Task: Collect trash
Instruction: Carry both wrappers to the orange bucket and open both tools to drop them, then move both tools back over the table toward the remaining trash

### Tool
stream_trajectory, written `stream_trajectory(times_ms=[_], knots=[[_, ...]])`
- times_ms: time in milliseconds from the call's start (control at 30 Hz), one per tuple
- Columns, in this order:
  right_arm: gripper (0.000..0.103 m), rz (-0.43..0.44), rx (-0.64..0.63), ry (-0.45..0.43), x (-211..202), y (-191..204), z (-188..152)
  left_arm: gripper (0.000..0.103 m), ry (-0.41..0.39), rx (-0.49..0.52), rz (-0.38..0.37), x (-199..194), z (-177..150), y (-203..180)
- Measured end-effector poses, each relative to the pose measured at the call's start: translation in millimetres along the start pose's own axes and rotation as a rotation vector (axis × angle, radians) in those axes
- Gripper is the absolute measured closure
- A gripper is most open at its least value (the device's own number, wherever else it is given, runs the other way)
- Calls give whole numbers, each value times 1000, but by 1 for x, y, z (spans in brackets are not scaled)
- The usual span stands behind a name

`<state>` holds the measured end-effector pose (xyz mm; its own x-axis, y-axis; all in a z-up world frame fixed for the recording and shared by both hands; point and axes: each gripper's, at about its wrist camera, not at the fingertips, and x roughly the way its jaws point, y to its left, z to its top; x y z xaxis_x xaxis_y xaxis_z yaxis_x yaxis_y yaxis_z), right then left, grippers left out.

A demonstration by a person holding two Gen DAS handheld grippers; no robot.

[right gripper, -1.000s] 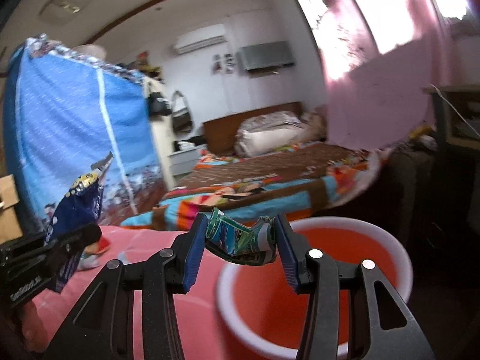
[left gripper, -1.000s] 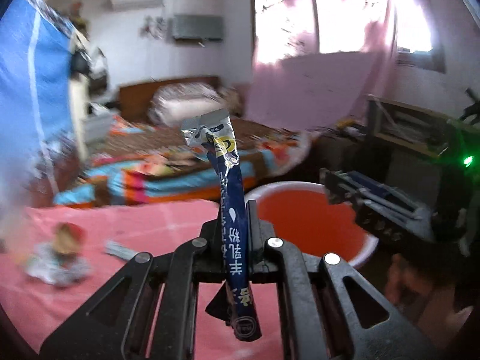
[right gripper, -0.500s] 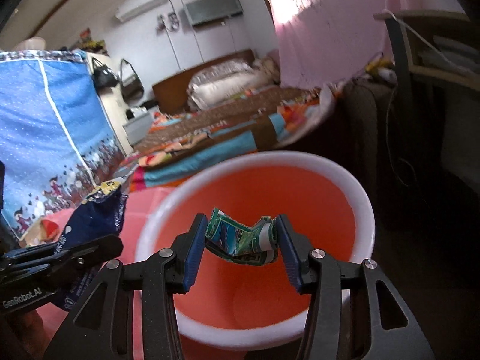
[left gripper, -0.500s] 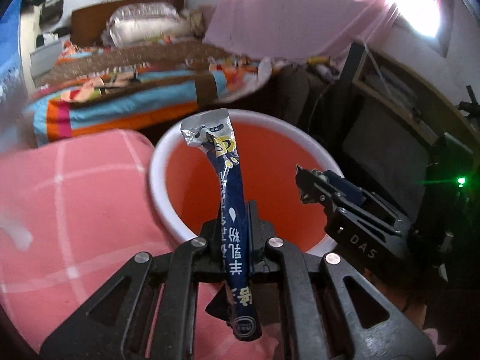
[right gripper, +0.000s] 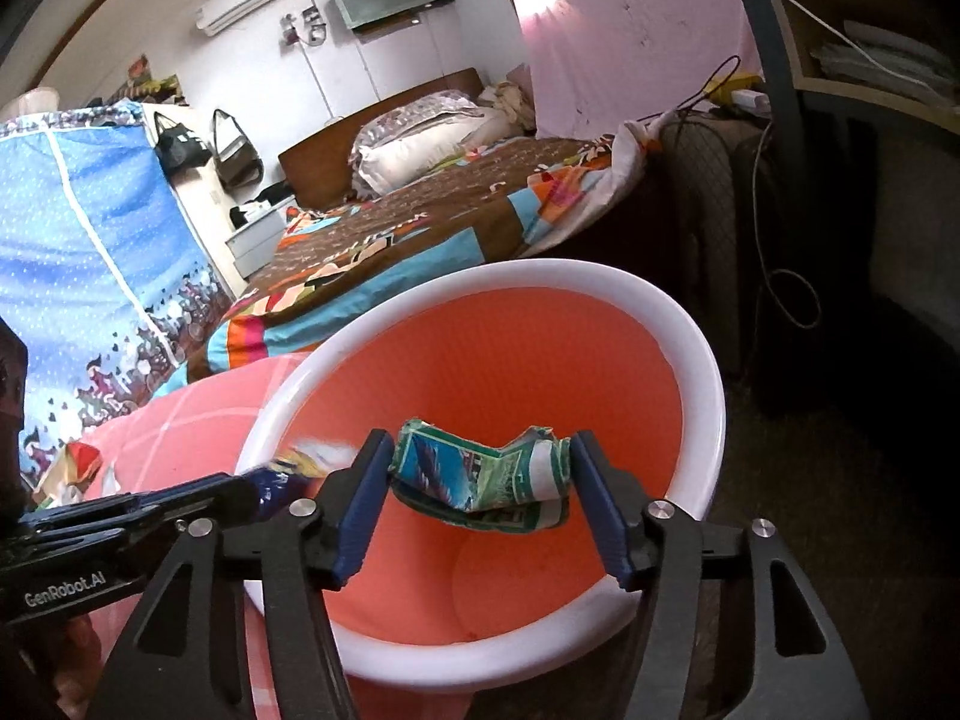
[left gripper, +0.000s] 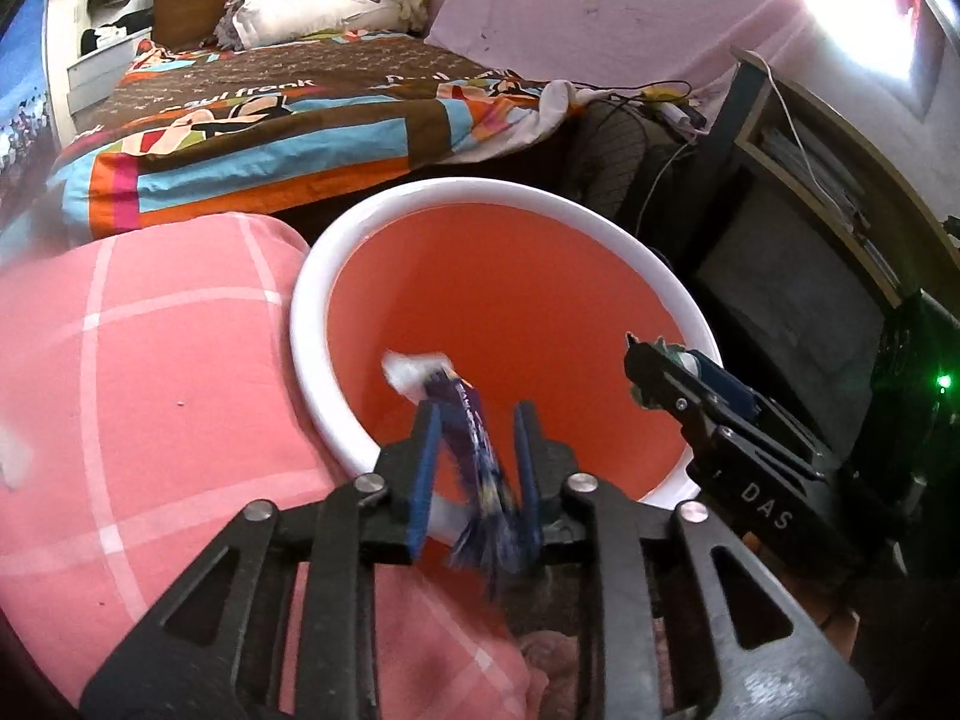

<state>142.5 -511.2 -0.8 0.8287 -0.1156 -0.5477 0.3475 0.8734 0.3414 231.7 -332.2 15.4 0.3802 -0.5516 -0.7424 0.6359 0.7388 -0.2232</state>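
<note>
A bucket (left gripper: pixel 606 228) with a white rim and orange inside stands beside the pink table. My left gripper (left gripper: pixel 474 474) hangs over its near rim. Its jaws are opening, and the dark blue sachet (left gripper: pixel 474 432) is blurred and tilted loose between the pads. My right gripper (right gripper: pixel 483 498) is over the bucket (right gripper: pixel 690 330) too. Its jaws are also opening, with a crumpled green wrapper (right gripper: pixel 480 477) still stretched from one pad to the other. The right gripper (left gripper: pixel 660 378) shows at the right of the left wrist view, and the left gripper (right gripper: pixel 180 504) at the left of the right wrist view.
A pink checked cloth (left gripper: pixel 150 390) covers the table left of the bucket, with more scraps of trash (right gripper: pixel 72 462) lying on it. Behind are a bed with a patchwork cover (left gripper: pixel 288 114) and a blue fabric wardrobe (right gripper: pixel 90 252). A dark desk with shelves (left gripper: pixel 810 192) stands on the right.
Both grippers came down and tipped over the bucket. The left jaws parted and the sachet slid down and tilted. The right jaws widened and the wrapper spread out between them.
</note>
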Motion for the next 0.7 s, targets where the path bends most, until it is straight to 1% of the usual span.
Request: stream_trajectory(times_ms=[133, 267, 367, 433, 533, 633, 667, 700], knots=[[36, -4, 6, 0, 0, 0, 2, 68, -16, -23, 4, -3, 0, 5], [26, -5, 19, -12, -1, 0, 3, 61, -49, -60, 22, -13, -2, 14], [24, -16, 16, -30, -3, 2, 5, 56, -84, -76, 48, -21, -5, 20], [22, -22, 11, -49, -6, 4, 7, 53, -123, -80, 83, -31, -7, 24], [17, -31, -7, -112, -17, 11, 10, 44, -187, -91, 130, -46, -11, 30], [7, -22, -26, -164, -26, 22, 13, 28, -264, -121, 183, -65, -16, 42], [0, -14, -35, -183, -29, 26, 14, 17, -294, -137, 205, -71, -19, 46], [0, -3, -45, -205, -33, 31, 14, 9, -330, -157, 231, -79, -22, 51]])
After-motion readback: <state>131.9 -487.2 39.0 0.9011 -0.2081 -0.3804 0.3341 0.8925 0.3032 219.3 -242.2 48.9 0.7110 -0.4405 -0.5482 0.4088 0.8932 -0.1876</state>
